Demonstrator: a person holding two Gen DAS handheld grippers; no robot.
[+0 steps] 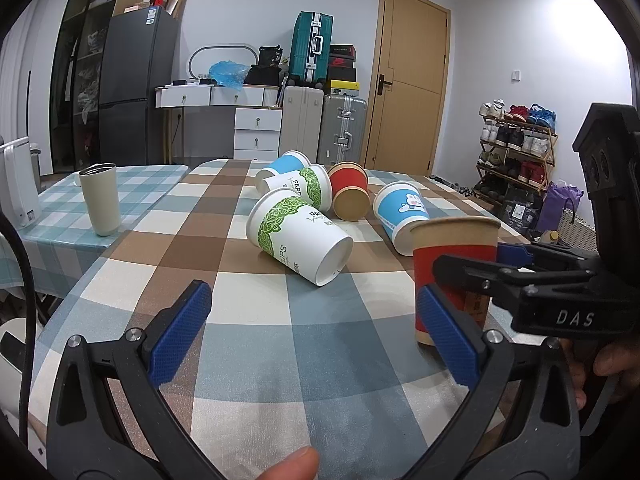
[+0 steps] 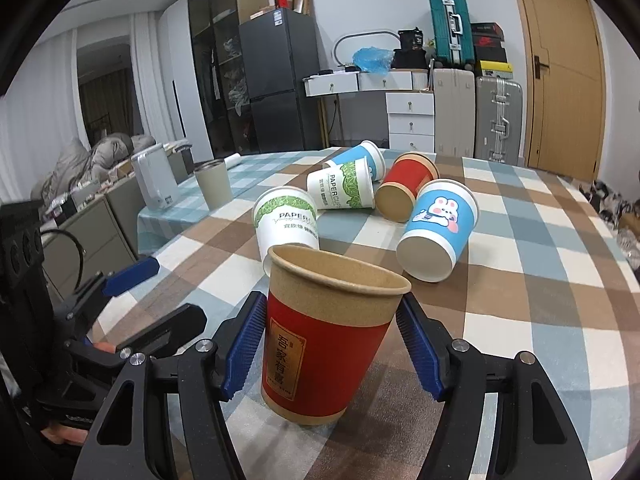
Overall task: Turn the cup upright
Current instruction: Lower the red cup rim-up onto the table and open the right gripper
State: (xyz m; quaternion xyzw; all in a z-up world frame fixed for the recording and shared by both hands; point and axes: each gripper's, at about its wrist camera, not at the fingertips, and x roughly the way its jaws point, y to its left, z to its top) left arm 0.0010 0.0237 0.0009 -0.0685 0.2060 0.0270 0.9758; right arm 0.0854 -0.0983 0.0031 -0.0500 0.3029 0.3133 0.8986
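A red and kraft paper cup (image 2: pixel 324 344) stands upright on the checked tablecloth (image 2: pixel 520 312), mouth up. My right gripper (image 2: pixel 332 344) has a blue pad on each side of it, touching or nearly touching its wall. The same cup (image 1: pixel 454 264) shows at the right of the left wrist view, with the right gripper (image 1: pixel 492 268) around it. My left gripper (image 1: pixel 316 336) is open and empty, just left of that cup. Several cups lie on their sides further back: a green-leaf cup (image 1: pixel 296 236), a blue rabbit cup (image 2: pixel 438 228), a red cup (image 2: pixel 406 186).
A beige tumbler (image 1: pixel 100 200) stands upright on the adjoining blue-checked table at the left, beside a white appliance (image 1: pixel 16 182). Two more tipped cups (image 1: pixel 300 178) lie at the far end. Suitcases, drawers, a fridge and a door stand behind.
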